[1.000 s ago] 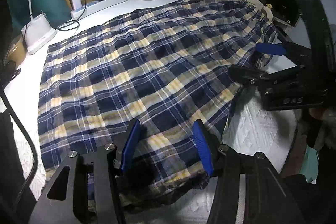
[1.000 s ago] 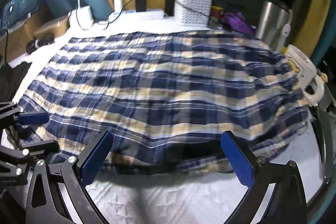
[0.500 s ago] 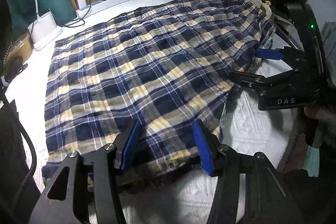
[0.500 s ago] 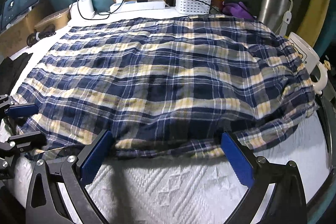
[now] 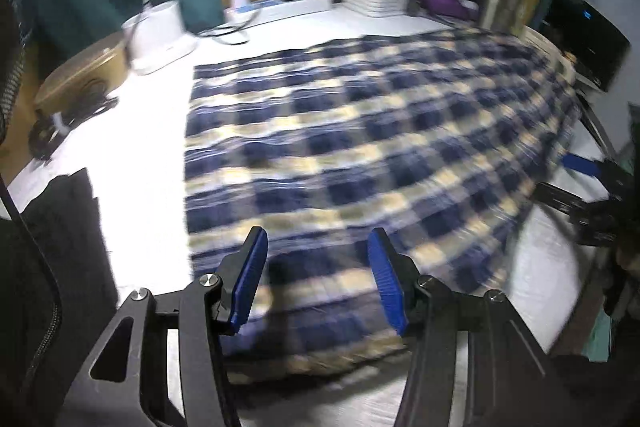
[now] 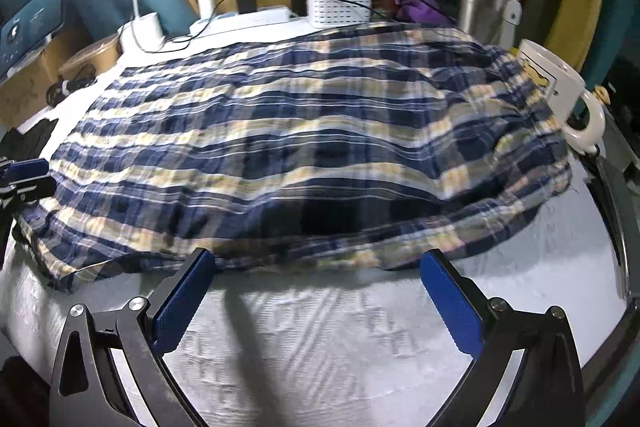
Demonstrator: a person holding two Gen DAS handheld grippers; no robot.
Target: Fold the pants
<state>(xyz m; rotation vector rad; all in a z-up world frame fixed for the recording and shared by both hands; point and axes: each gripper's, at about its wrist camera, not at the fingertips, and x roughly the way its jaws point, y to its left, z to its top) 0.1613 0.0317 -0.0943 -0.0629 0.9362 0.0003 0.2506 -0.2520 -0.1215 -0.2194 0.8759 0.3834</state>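
**Inspector:** Where are the pants?

**Assistant:** The plaid pants [image 6: 296,147] lie spread across the white table [image 6: 340,323], one broad flat layer with a doubled hem along the near edge. A mug [image 6: 560,83] sits just beside their far right end.

**Inspector:** Condition of the tongs?

**Assistant:** The left tongs [image 5: 316,279] stand partly open over the near edge of the cloth, gripping nothing as far as I can see; that view is blurred. The right tongs [image 6: 316,287] are spread wide, their tips at the hem, nothing between them.

**Inspector:** Progress?

**Assistant:** In my judgement, early. The pants appear laid out, possibly folded lengthwise once, though I cannot confirm that. No crosswise fold shows. Taking hold of an end and carrying it over remains to be done.
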